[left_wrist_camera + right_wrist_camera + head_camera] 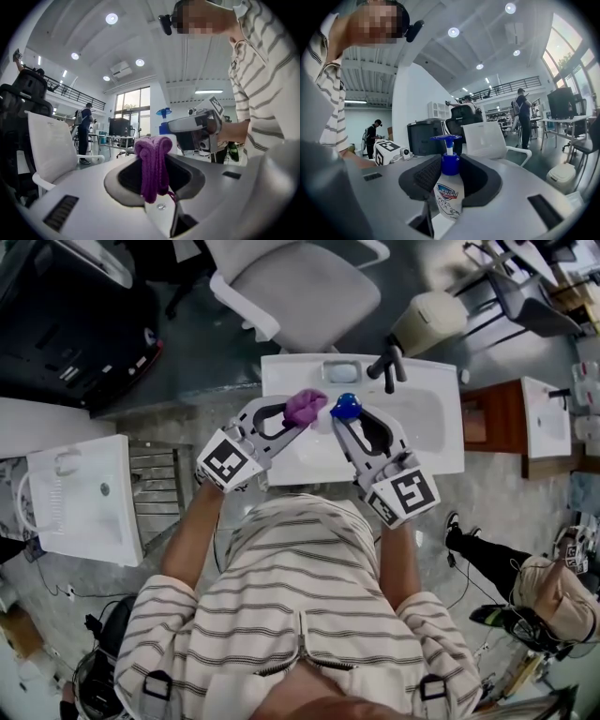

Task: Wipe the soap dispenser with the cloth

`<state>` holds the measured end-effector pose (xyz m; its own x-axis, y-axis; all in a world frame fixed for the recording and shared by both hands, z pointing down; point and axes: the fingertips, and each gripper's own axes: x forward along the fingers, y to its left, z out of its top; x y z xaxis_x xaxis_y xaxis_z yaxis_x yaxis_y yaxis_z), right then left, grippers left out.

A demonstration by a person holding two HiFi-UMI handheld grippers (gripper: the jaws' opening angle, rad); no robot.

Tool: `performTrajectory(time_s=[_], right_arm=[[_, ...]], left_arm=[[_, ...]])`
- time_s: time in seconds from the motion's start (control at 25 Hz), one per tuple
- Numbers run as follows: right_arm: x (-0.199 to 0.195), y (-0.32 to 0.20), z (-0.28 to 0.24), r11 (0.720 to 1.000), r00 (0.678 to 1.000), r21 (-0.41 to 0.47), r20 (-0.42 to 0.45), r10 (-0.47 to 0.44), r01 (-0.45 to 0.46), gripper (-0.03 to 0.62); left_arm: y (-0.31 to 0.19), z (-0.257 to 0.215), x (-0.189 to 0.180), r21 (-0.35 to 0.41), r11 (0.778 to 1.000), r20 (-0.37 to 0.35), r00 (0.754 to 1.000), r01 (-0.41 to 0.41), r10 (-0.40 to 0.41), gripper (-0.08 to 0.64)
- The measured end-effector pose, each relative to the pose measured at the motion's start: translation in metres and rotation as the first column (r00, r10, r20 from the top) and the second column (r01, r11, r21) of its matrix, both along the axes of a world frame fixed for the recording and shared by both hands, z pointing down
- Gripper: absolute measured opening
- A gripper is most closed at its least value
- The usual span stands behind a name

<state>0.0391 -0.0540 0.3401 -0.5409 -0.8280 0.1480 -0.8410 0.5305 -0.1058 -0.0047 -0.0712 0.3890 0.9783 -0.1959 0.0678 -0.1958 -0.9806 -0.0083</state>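
white soap dispenser, blue pump, clamped in right gripper; left gripper clamps purple cloth.

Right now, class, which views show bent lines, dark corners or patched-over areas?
Left gripper view: fisheye bending, black corners, mosaic patch at top, round ceiling lamps glaring; right gripper view: the same, white blue-pump soap dispenser sharp; head view: milder curving at edges.

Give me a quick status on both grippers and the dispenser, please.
Left gripper shut on cloth. Right gripper shut on soap dispenser. Cloth beside its pump, over the sink; nothing between.
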Motion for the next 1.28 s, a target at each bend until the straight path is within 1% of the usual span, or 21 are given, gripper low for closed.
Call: performTrajectory(time_s=[0.32,0.48,0.72,0.96,1.2,1.28], right_arm=[[0.004,0.008,0.004,0.999,0.999,0.013,-0.009,-0.051,0.051,0.135],[0.002,0.012,0.002,0.995,0.996,0.034,-0.019,-0.089,0.089,0.135],[-0.004,0.017,-0.003,0.991,0.992,0.04,-0.027,-0.127,0.128,0.135],[-0.007,0.022,-0.005,0.987,0.988,0.045,-0.018,-0.155,0.155,0.135],[-0.013,0.028,-0.006,0.979,0.98,0.049,0.005,-0.198,0.198,0.135],[-0.014,0.028,-0.007,0.977,0.978,0.053,0.011,-0.207,0.206,0.135]], left_arm=[[0.004,0.003,0.015,0.034,0.992,0.007,0.993,-0.12,0.12,0.114],[0.005,0.001,0.022,0.067,0.982,0.029,0.984,-0.176,0.174,0.114],[0.006,-0.003,0.027,0.089,0.963,0.038,0.967,-0.253,0.25,0.113],[0.009,-0.002,0.03,0.084,0.948,0.053,0.951,-0.307,0.303,0.113],[0.012,0.012,0.033,0.08,0.924,0.125,0.924,-0.373,0.362,0.113],[0.013,0.015,0.034,0.075,0.918,0.136,0.916,-0.389,0.377,0.112]])
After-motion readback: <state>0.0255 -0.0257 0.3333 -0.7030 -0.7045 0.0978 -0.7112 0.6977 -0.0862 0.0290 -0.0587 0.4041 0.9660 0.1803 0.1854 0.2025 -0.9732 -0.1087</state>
